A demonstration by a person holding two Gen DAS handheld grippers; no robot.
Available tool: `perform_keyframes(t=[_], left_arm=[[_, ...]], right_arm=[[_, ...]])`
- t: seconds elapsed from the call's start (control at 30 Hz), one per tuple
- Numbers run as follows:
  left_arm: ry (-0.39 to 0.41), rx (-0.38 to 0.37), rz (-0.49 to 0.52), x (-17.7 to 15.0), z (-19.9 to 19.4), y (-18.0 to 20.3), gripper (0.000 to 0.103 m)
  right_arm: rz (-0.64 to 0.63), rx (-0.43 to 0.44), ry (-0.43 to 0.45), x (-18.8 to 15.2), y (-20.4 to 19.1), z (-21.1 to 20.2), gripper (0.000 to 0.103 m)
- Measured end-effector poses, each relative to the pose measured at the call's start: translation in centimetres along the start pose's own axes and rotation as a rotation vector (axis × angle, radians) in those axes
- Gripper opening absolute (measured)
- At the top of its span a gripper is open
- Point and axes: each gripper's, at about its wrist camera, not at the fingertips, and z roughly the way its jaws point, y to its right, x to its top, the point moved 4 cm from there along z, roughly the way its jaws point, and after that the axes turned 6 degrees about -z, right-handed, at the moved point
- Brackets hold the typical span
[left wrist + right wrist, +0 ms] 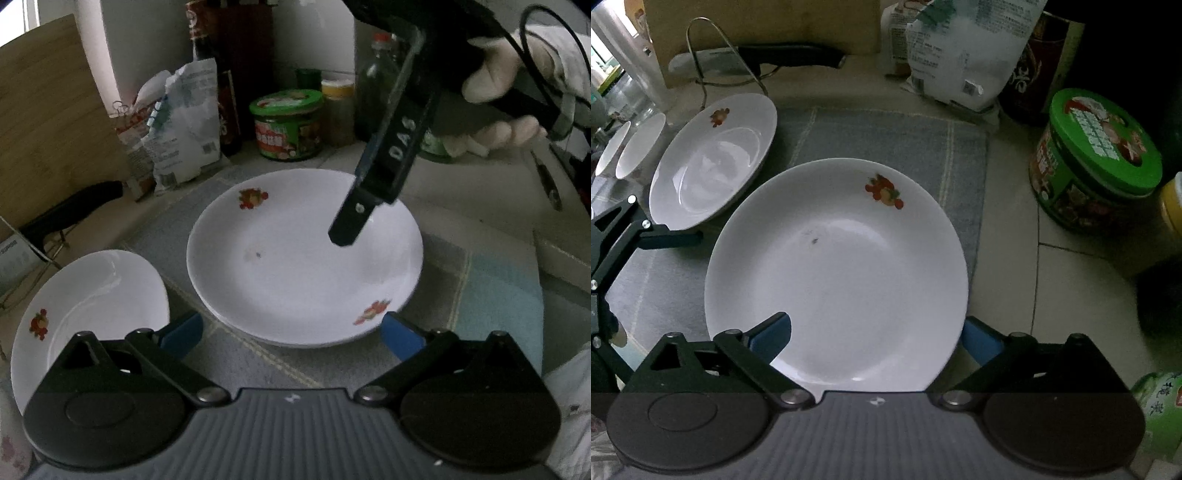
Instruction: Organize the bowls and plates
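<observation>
Dim kitchen corner, pale tiled surface (1071, 280).
A grey-blue cloth (886, 136) covers part of it; a wooden board (48, 122) leans against the white wall (147, 33); daylight, perhaps a window, upper left.

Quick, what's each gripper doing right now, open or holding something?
Left gripper: open, holding nothing.
Right gripper: open above the centre plate, not gripping it.

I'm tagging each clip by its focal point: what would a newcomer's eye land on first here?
First, the big white plate with small fruit prints, lying on the grey cloth in the middle. The right gripper hangs above it with jaws wide apart, one finger over the plate and the other just outside its rim. Next, a second plate to its left, and the green-lidded jar to the right.
</observation>
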Motion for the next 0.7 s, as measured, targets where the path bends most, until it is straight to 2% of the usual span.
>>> perform_keyframes(t=[0.27,0.47,0.6,0.7], left_arm=[[0.037,0.021,-0.013,-0.2,-0.4,0.2,0.102],[0.102,0.032,-0.070,0.0,-1.8,-0.4,0.102],[0.138,0.078,-0.131,-0.4,-3.0,-1.1,0.102],[0.156,0.138,-0.191,-1.1,-3.9,-1.7,0.102]], right_arm=[[-0.070,-0.063,0.061,0.0,-1.5,-0.9,0.103],[-0.123,-0.121,0.142,0.2,-3.0,-1.8,0.103],[-0.136,-0.140,0.207,0.4,-3.9,-2.7,0.103],[-0.157,-0.190,0.267,0.6,-5.1,-3.4,0.103]])
